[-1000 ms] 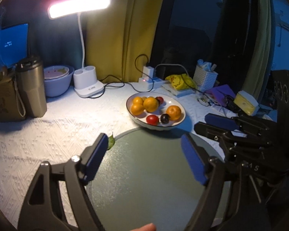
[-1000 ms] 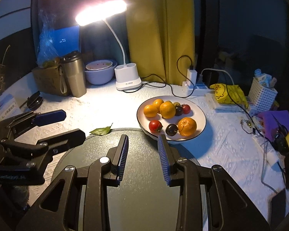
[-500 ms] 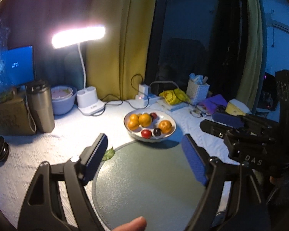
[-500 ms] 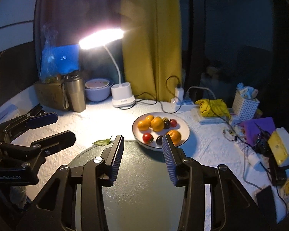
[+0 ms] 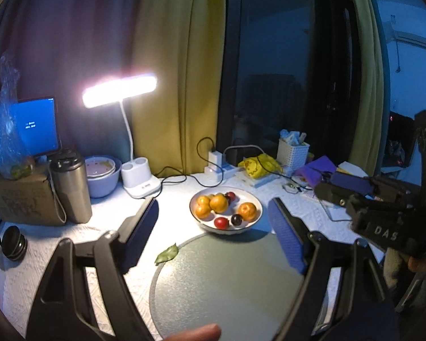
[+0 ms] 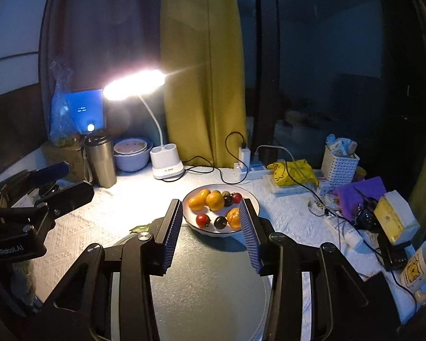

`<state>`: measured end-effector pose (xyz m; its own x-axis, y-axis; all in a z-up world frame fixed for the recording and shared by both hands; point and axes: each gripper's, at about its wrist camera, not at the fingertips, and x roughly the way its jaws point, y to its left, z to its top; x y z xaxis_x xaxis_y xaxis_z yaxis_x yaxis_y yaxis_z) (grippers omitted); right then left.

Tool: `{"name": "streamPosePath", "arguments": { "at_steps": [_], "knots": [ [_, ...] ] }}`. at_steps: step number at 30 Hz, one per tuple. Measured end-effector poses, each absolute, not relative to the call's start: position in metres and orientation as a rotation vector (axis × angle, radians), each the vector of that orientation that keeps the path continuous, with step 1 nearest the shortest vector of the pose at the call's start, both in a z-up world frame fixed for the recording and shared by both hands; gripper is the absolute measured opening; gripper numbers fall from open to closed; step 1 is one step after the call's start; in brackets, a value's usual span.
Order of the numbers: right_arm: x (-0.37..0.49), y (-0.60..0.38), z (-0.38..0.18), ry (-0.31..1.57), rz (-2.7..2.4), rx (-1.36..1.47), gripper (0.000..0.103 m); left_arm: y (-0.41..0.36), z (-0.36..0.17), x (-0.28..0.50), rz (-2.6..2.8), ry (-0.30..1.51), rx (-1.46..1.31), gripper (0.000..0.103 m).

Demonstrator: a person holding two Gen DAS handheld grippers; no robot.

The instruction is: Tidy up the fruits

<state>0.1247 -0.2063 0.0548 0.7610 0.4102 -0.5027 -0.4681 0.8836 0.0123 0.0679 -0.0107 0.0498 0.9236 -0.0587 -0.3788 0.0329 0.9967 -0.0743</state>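
Seven or so fruits sit in the bowl (image 6: pixel 251 199) at 12 o'clock beyond the mat (image 6: pixel 213 284): oranges (image 6: pixel 215 201), a tomato (image 6: pixel 203 219), dark plums (image 6: pixel 220 221). Judging by looks, they are light, round and apt to roll; the small ones bruise easily, so pinch each gently across its middle. Both claws, left (image 5: pixel 213 233) and right (image 6: pixel 210 234), hang spread and empty.

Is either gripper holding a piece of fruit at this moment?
No: the left gripper and right gripper are both open and empty, with all fruit lying in the white bowl.
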Motion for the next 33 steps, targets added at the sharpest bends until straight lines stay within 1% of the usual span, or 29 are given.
{"name": "streamPosePath", "arguments": {
  "at_steps": [15, 33],
  "knots": [
    [0.143, -0.208, 0.047, 0.545, 0.461, -0.116, 0.044, -0.011, 0.041, 0.092, -0.068, 0.421, -0.066, 0.081],
    [0.165, -0.204, 0.036, 0.570, 0.460, -0.125, 0.044, -0.005, 0.035, 0.105, -0.067, 0.416, -0.087, 0.081]
  ]
}}
